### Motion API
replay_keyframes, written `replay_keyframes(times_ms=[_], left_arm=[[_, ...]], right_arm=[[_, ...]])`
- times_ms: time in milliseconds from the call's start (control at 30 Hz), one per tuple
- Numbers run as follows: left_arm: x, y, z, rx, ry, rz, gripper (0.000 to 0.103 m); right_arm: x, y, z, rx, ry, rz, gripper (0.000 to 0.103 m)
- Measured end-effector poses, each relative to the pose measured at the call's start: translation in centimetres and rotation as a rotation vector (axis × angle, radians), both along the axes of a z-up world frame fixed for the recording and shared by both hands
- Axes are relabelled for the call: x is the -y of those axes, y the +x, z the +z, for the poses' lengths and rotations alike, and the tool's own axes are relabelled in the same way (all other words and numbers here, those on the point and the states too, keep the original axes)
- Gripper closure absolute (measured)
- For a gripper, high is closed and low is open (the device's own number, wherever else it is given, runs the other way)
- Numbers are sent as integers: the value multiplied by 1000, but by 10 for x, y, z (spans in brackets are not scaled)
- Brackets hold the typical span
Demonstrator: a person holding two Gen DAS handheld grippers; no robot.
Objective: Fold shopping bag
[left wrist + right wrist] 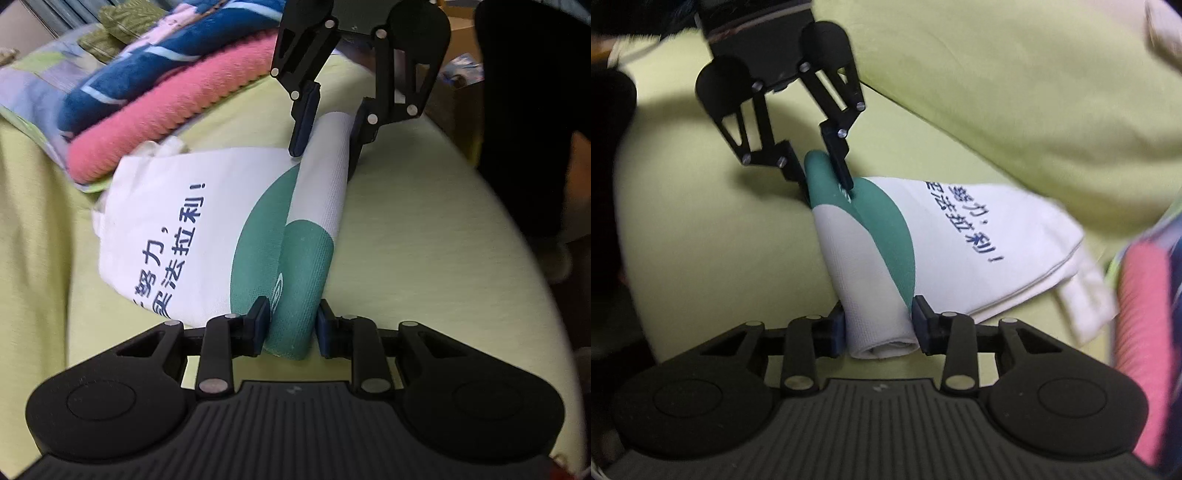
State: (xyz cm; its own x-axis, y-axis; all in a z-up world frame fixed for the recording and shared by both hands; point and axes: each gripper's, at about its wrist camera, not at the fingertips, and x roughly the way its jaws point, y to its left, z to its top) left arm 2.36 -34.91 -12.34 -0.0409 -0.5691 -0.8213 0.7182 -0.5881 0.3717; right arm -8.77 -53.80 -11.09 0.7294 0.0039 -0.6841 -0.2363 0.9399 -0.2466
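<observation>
A white shopping bag (192,221) with a green disc and blue characters lies on a light green sheet (424,240). Its bottom end is rolled over into a thick fold. My left gripper (291,326) is shut on the near, green end of that fold. At the far, white end, my right gripper (325,146) is clamped on the same fold. In the right wrist view the bag (960,240) runs off to the right, its handles trailing past its open end. There my right gripper (880,330) pinches the white roll end and my left gripper (825,181) holds the green end.
A pink towel (166,110) and a blue striped towel (147,66) are stacked on a patterned cloth just beyond the bag's handles. A person's dark clothing (535,110) fills the right edge. A raised green-covered bulk (1034,92) lies past the bag.
</observation>
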Motion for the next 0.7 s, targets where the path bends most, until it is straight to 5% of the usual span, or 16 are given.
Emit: replay_keyframes(times_ms=[167,400,567,700], left_arm=[[-5,2,16,-143,95,24,73],[3,15,20,-334,213,98,70],[21,29,22,-388,274,129,69],[29,38,23,-428,312,164,67]], right_arm=[[-3,-18,6,-79,197,-1,69],[22,-35,-5,-185,625,-140,69],[53,-37,-20,-224,924,-311,69],[60,-44,-26,-246,1023,-382,69]])
